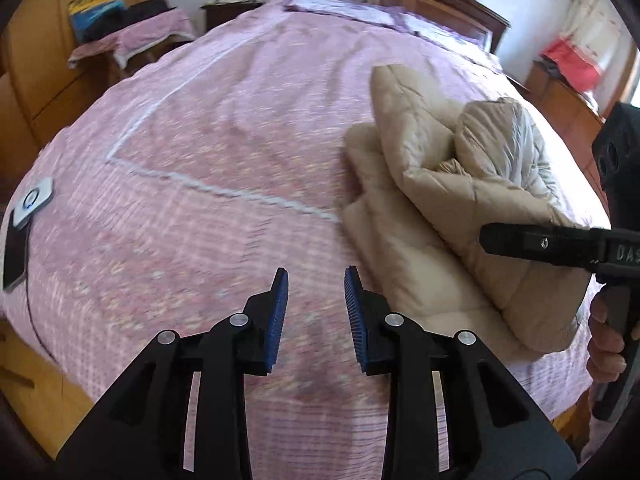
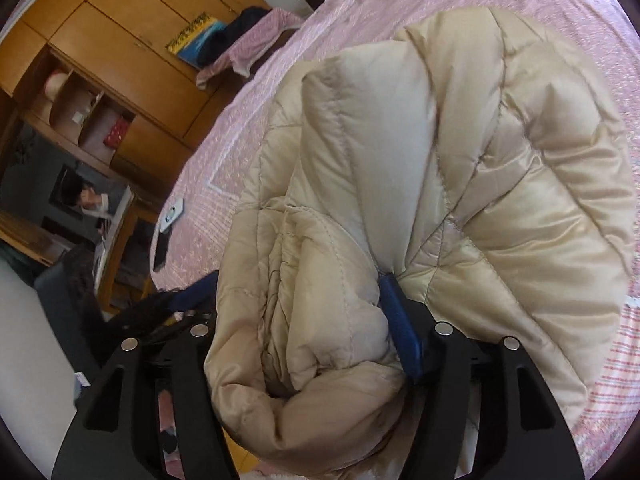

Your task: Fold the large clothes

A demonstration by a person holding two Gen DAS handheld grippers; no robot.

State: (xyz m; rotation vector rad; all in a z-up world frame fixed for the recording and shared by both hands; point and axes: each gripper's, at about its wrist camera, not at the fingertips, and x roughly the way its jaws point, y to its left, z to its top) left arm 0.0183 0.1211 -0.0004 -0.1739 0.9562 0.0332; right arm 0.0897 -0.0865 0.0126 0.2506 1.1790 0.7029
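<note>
Found the beige quilted puffer jacket (image 1: pixel 440 208) heaped on the bed with the pink patterned bedspread (image 1: pixel 200 200), toward the bed's right side and close to its near edge. Only partly folded: layers doubled over one another, one puffy sleeve or hood humped on top, so plainly not yet a flat packet.

Saw the right gripper (image 2: pixel 300 300) at the bed's near right edge, jaws set wide with a thick roll of the jacket filling the gap. One blue pad (image 2: pixel 400 320) lay against the fabric; the other sat hidden behind the bundle. Could not tell whether squeezed or merely straddled. Judged the wide stance to suit the padding, since so bulky a roll would not fit a narrow bite. Noted a hand (image 1: pixel 604 344) wrapped round that gripper's handle beside the bed's near right corner.

Saw the left gripper (image 1: pixel 316 280) over the bed's bare near middle, pointed downward, released, with nothing but bedspread between its blue ribbed pads. Judged it kept clear of the jacket to leave the right side free to work, and near enough to take the jacket's closest edge for the next fold.

Noted a white square puck (image 1: pixel 32 200) and a dark flat phone (image 1: pixel 16 256) at the bed's left edge, well apart from the jacket and out of the fold's way.
</note>
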